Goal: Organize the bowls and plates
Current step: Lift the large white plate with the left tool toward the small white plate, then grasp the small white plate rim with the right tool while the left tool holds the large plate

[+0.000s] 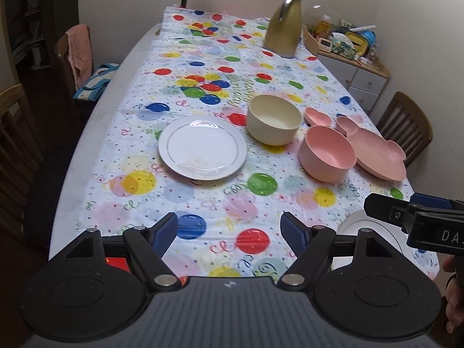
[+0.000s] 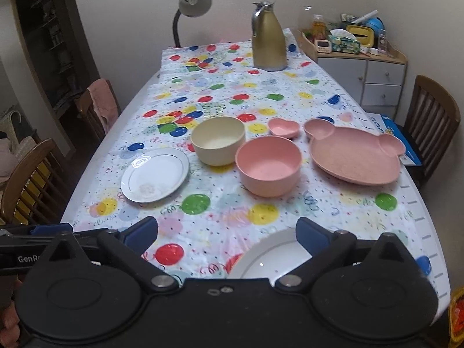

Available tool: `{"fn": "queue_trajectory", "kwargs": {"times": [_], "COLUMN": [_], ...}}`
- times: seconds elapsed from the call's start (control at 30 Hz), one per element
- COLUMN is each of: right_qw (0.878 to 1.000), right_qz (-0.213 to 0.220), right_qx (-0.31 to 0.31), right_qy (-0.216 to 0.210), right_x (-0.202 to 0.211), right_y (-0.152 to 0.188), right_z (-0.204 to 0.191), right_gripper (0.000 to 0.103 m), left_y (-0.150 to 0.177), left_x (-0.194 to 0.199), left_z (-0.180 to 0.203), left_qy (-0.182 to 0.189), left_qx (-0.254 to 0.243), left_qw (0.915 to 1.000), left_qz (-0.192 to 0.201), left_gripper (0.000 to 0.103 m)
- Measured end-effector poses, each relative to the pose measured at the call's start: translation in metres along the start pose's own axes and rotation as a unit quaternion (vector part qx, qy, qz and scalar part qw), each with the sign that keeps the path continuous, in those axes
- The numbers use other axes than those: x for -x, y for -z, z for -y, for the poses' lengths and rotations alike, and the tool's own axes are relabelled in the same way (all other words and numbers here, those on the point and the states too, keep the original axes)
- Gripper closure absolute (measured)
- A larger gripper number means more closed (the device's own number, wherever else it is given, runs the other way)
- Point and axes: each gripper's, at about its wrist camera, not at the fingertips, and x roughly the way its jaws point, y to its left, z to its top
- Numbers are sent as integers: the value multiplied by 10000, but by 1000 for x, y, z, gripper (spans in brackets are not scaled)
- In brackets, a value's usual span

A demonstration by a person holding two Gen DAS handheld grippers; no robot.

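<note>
On the balloon-print tablecloth lie a white plate with a silver rim (image 1: 202, 148) (image 2: 155, 175), a cream bowl (image 1: 274, 119) (image 2: 218, 140), a pink bowl (image 1: 327, 152) (image 2: 268, 164), a small pink heart dish (image 1: 317, 116) (image 2: 283, 127) and a pink bear-shaped plate (image 1: 374, 150) (image 2: 355, 153). A second white plate (image 2: 269, 258) (image 1: 355, 223) lies near the front edge, partly under my right gripper (image 2: 227, 226), which is open over it without touching it. My left gripper (image 1: 229, 221) is open above bare cloth, with nothing between its fingers.
A gold thermos jug (image 1: 282, 26) (image 2: 268, 37) stands at the far end beside a desk lamp (image 2: 192, 3). Wooden chairs (image 2: 29, 179) (image 2: 432, 116) flank the table. A cluttered drawer cabinet (image 2: 374, 66) stands at the far right.
</note>
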Motion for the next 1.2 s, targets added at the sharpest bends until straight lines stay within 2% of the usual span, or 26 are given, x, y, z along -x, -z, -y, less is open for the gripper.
{"fn": "queue_trajectory", "kwargs": {"times": [0.3,0.57,0.7,0.83,1.2], "right_qw": [9995,9975,9964,9944,9893], "right_qz": [-177,-376,-480,-704,-1212], "right_qx": [167,265,357,370,139], "right_qy": [-202,-530,-601,-697,-801], "right_x": [-46,-103,-134,-163,-222], "right_y": [-23,-46,-55,-62,-71], "right_z": [-15,-20,-23,-27,-32], "right_gripper": [3,8,13,24,34], "left_y": [-27,-54,-63,-69,-82], "left_x": [-34,-76,-97,-119,-159], "left_z": [-30,-54,-64,-75,-96], "left_qy": [-286,-281,-377,-521,-555], "left_qx": [354,645,715,816,970], "left_qw": [9990,9974,9965,9948,9929], "left_qz": [-25,-139,-203,-313,-413], "left_gripper": [26,26,26,26,27]}}
